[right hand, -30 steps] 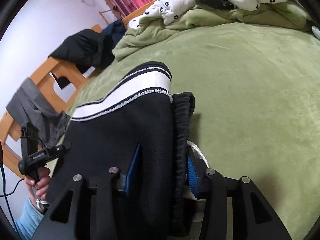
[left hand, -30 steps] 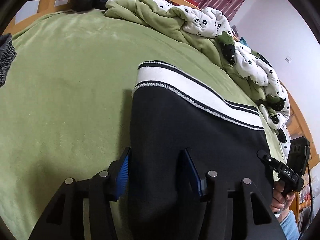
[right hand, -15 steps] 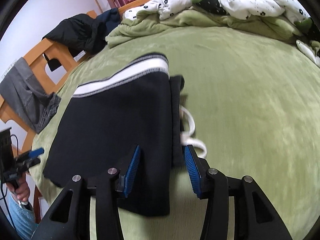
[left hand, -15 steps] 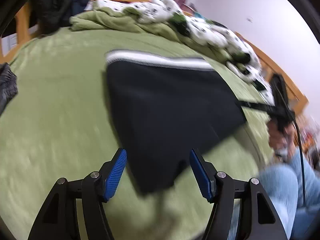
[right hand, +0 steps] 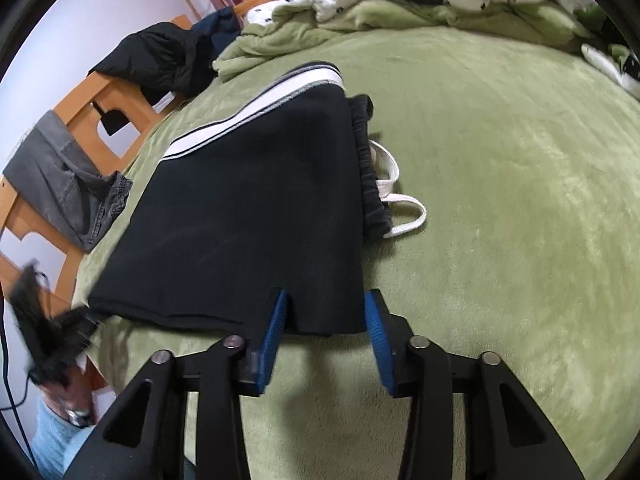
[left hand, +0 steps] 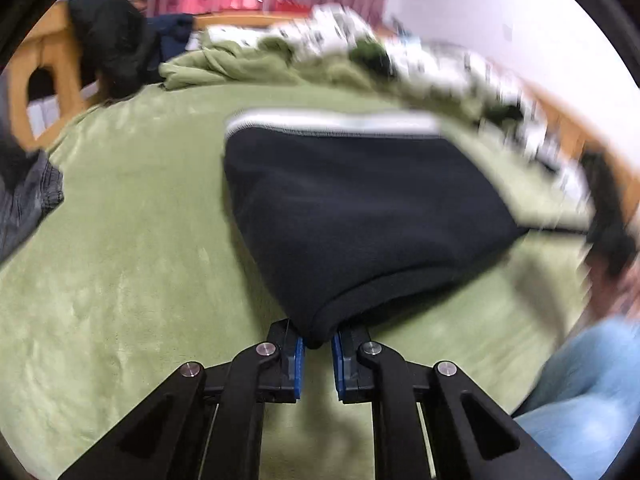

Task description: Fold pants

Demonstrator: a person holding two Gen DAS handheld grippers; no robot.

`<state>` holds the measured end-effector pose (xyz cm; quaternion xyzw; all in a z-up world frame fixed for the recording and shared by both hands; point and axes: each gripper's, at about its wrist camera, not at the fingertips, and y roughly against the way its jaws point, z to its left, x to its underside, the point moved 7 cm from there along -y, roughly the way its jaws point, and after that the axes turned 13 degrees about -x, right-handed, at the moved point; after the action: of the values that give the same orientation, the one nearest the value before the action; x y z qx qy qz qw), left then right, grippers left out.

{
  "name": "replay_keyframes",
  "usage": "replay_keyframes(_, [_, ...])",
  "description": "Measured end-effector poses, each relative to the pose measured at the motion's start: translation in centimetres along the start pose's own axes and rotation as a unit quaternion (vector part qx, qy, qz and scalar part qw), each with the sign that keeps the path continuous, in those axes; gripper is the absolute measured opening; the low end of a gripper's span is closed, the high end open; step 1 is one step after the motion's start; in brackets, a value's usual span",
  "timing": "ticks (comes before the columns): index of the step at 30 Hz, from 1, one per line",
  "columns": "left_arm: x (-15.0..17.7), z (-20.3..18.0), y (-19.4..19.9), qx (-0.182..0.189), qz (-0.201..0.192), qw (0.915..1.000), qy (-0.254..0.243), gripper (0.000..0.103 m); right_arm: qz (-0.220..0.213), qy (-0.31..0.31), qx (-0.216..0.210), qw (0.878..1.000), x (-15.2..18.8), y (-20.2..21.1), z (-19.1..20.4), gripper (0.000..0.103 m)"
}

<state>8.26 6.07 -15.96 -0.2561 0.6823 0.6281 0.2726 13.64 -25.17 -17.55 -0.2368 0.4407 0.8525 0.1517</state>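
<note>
At nine o'clock of the left wrist view a grey garment point(left hand: 28, 204) hangs over the wooden bed frame point(left hand: 40, 80). The black pants point(left hand: 352, 216) lie folded on the green bed point(left hand: 120, 260), their white-striped waistband point(left hand: 332, 122) toward twelve o'clock. The left hand-held gripper point(left hand: 318, 346) is clamped on the near folded corner of the pants at six o'clock, its blue pads point(left hand: 297, 360) pressed into the cloth. At three o'clock the view is too blurred to read.

In the right wrist view the pants point(right hand: 248, 216) fill the centre-left, and a white drawstring point(right hand: 396, 204) trails out at about two o'clock of them. The right hand-held gripper point(right hand: 324, 338) has its fingers apart, straddling the near right corner of the fold at six o'clock without pinching it.

The step in hand appears to be gripping both near corners for another fold. The next move likely calls for the right gripper to close on its corner, then both to lift and carry the near edge toward the waistband, evenly so the layers do not slip.
</note>
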Motion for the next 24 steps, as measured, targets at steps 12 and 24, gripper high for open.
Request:
replay_keyframes(12, [5.4,4.0,-0.5,0.067,0.053,0.9899,0.113,0.046,-0.030,0.055,-0.002,0.998,-2.8,1.7,0.4,0.039])
replay_keyframes(24, [3.7,6.6,1.0,0.068,0.028,0.9872,0.142,0.061,-0.018,0.089,0.061,0.994,-9.4,-5.6,-0.3,0.032])
